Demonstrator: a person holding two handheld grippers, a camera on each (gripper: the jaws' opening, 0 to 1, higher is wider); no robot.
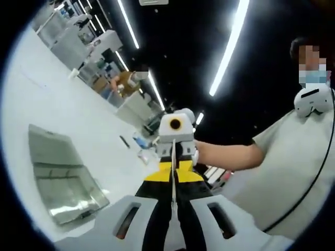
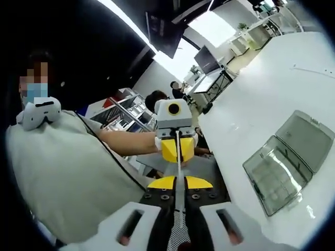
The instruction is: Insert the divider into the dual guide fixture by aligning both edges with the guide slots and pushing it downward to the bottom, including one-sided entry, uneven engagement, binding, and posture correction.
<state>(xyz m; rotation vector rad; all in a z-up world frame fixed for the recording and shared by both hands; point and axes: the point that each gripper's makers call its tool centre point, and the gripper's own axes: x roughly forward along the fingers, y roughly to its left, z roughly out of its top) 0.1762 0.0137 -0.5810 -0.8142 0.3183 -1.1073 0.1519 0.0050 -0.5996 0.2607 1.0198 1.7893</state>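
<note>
A thin pale divider (image 1: 173,194) shows edge-on as a narrow line and is held up in the air between the two grippers. My left gripper (image 1: 173,171) is shut on one end of it, yellow tips pressed together. My right gripper (image 2: 180,183) is shut on the opposite end and faces the left one. The right gripper (image 1: 175,149) appears just beyond my left tips, and the left gripper (image 2: 177,150) appears beyond my right tips, with the divider (image 2: 179,168) between. A clear plastic case (image 1: 57,178) with compartments lies open on the white table (image 1: 78,120), well off to the side of both grippers.
The clear case (image 2: 288,167) sits on the white table (image 2: 261,99) near its edge. A person in a light shirt (image 1: 293,172) stands close behind the grippers, forearm (image 1: 225,156) stretched toward them. Desks, shelves and other people fill the background.
</note>
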